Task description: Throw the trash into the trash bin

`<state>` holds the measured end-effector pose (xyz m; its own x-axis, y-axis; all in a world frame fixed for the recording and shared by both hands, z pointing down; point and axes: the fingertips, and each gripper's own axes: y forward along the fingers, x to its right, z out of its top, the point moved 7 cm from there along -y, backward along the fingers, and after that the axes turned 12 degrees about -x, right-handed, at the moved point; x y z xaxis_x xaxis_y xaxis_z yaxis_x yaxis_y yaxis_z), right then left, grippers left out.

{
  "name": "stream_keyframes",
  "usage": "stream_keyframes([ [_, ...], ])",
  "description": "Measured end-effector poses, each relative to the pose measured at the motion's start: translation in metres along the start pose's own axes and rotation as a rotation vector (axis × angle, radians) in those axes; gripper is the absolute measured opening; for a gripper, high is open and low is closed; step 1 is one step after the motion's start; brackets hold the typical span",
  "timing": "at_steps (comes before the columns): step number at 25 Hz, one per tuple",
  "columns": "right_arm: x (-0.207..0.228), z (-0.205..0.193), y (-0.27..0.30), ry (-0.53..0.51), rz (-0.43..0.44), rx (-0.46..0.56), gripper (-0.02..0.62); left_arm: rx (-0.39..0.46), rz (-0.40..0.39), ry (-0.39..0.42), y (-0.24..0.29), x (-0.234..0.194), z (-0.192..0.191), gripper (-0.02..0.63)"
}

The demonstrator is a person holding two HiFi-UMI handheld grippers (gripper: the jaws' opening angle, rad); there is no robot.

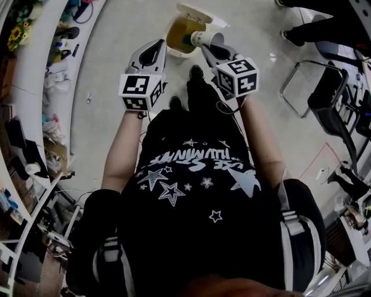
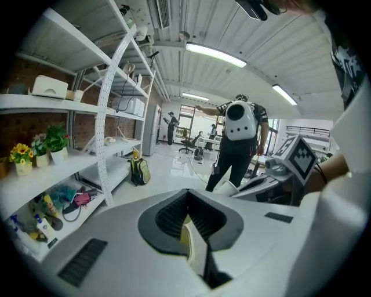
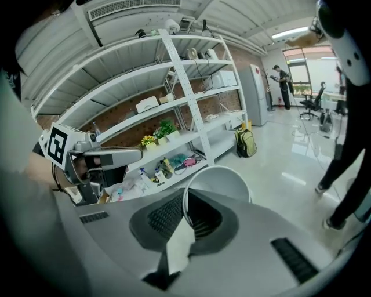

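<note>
The trash bin (image 1: 171, 50) stands on the floor ahead of me, its lid (image 1: 200, 13) flipped up and its inside yellowish. My right gripper (image 1: 207, 49) is shut on the rim of a white paper cup (image 1: 204, 39), which lies on its side over the bin's right edge. In the right gripper view the cup (image 3: 223, 183) sticks out past the right gripper (image 3: 186, 217), its wall pinched between the jaws. My left gripper (image 1: 155, 49) hovers just short of the bin's left side. In its own view the left gripper (image 2: 188, 223) is shut on a thin pale sheet (image 2: 196, 249).
White shelves (image 1: 35, 87) with plants and clutter curve along the left. A black chair (image 1: 330, 98) stands at the right. A person (image 2: 240, 139) with a white backpack stands ahead, and a bag (image 2: 139, 171) leans by the shelf. My own shoes (image 1: 196, 72) are near the bin.
</note>
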<state>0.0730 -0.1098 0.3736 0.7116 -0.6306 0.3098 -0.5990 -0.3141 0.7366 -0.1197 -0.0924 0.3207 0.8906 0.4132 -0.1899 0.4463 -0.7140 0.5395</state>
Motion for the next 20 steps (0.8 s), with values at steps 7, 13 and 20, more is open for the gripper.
stream_keyframes([
  [7, 0.033, 0.014, 0.036, -0.102, 0.08, -0.074, 0.018, -0.054, 0.044, -0.024, 0.054, -0.008, 0.0, 0.009],
  [13, 0.038, 0.005, 0.064, -0.122, 0.151, -0.115, 0.018, -0.06, 0.102, -0.057, 0.08, -0.02, -0.008, 0.009],
  [20, 0.047, -0.003, 0.092, -0.174, 0.15, -0.196, 0.018, -0.104, 0.082, -0.088, 0.11, -0.03, -0.04, 0.009],
])
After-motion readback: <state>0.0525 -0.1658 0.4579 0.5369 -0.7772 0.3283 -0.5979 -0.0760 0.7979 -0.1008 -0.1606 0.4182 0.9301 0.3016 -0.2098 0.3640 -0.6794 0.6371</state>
